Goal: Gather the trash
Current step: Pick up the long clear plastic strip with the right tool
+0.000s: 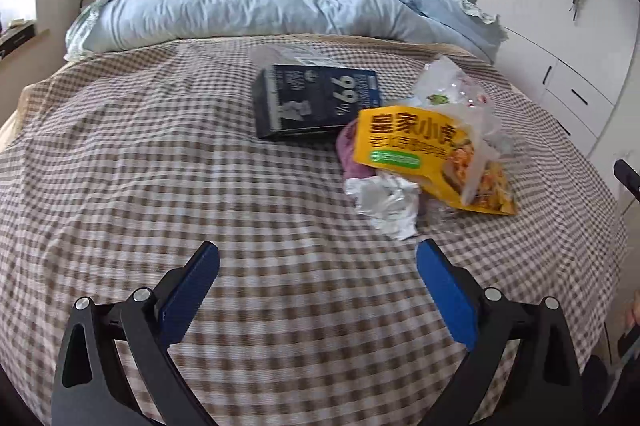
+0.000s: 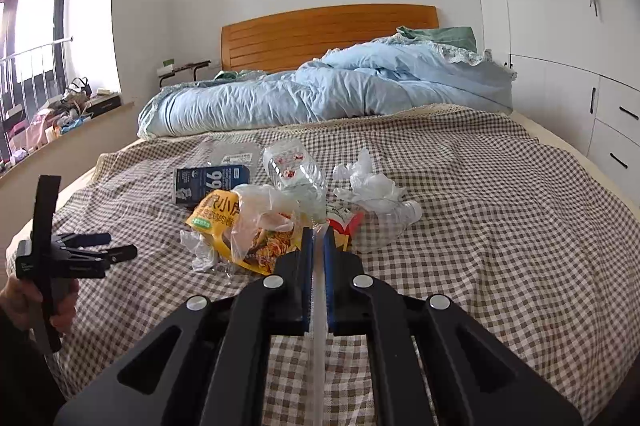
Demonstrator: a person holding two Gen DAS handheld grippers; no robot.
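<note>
While my right claw (image 2: 318, 232) pinches a clear plastic strip (image 2: 319, 306), the noodle packet (image 2: 256, 246) at eleven o'clock could snag and drag along.

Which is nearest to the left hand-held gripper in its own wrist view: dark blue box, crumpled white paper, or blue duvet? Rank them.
From the left hand-held gripper:
1. Crumpled white paper, just ahead, right.
2. Dark blue box, mid-bed, centre.
3. Blue duvet, far end by the headboard.
</note>
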